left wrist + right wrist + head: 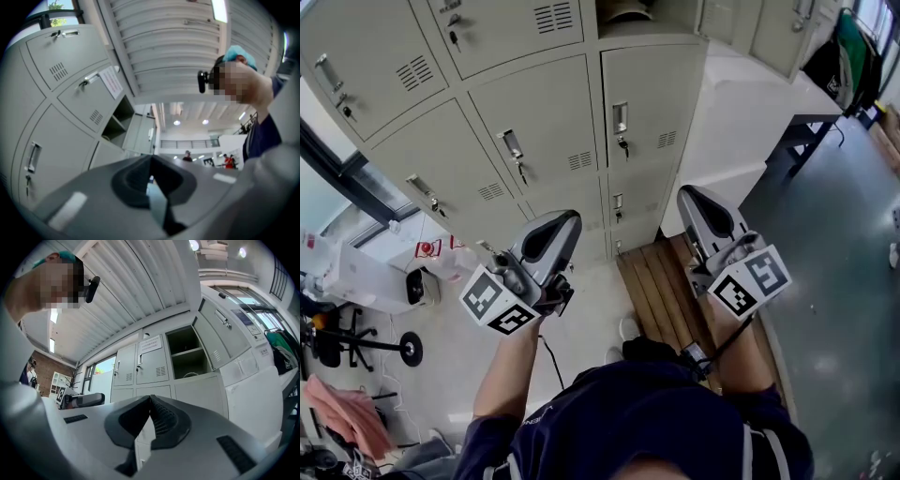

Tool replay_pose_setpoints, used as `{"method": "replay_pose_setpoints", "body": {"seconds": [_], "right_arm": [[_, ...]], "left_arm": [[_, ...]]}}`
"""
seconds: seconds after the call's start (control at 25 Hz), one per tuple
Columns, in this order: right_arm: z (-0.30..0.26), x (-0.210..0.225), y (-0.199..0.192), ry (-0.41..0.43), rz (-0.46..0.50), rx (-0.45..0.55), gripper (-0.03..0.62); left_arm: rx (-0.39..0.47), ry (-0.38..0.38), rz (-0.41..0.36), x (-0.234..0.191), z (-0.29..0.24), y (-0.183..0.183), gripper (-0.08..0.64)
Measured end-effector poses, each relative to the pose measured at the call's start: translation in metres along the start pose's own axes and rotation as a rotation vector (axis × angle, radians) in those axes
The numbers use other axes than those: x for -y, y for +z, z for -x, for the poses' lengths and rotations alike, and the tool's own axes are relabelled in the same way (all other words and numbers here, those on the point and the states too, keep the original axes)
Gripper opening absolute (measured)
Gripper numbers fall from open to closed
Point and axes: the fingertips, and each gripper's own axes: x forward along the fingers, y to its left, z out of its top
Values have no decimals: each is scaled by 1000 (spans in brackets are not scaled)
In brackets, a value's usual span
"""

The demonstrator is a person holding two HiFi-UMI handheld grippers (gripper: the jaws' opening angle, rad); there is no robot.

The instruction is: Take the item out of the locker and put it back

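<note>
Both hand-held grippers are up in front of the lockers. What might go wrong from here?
The left hand-held gripper and right hand-held gripper are both shut and empty; reaching in like that would likely shove the item back. The open locker sits in an upper row and only the item's rim shows, so the grasp may be half blind. Its open door stands to the right and might get knocked.

We see one grey locker [183, 337] standing open; a pale, rounded item [191, 374] lies inside, in its lower half.
</note>
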Motion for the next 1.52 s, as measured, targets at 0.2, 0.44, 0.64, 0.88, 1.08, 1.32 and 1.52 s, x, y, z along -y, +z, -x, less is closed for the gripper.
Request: {"method": "replay_pose_setpoints", "body": {"seconds": [0.2, 0.44, 0.64, 0.88, 1.08, 1.32, 1.52], "right_arm": [[-23, 21, -1, 1, 8, 12, 6], [-57, 50, -8, 10, 10, 16, 6], [-91, 77, -11, 27, 15, 15, 6], [-133, 110, 0, 53, 59, 33, 6], [-165, 137, 20, 73, 96, 68, 8], [-198, 166, 48, 91, 172, 99, 8], [-217, 184, 64, 90, 220, 108, 8]], "left_arm": [[-7, -8, -10, -23, -19, -4, 3], [-10, 1, -8, -61, -39, -11, 3], [-7, 13, -5, -95, -59, -15, 3], [-7, 27, -8, -131, -85, -20, 3], [-3, 40, -8, -155, -108, -22, 3], [11, 55, -1, -174, -130, -28, 3], [10, 61, 2, -180, -141, -34, 3]]}}
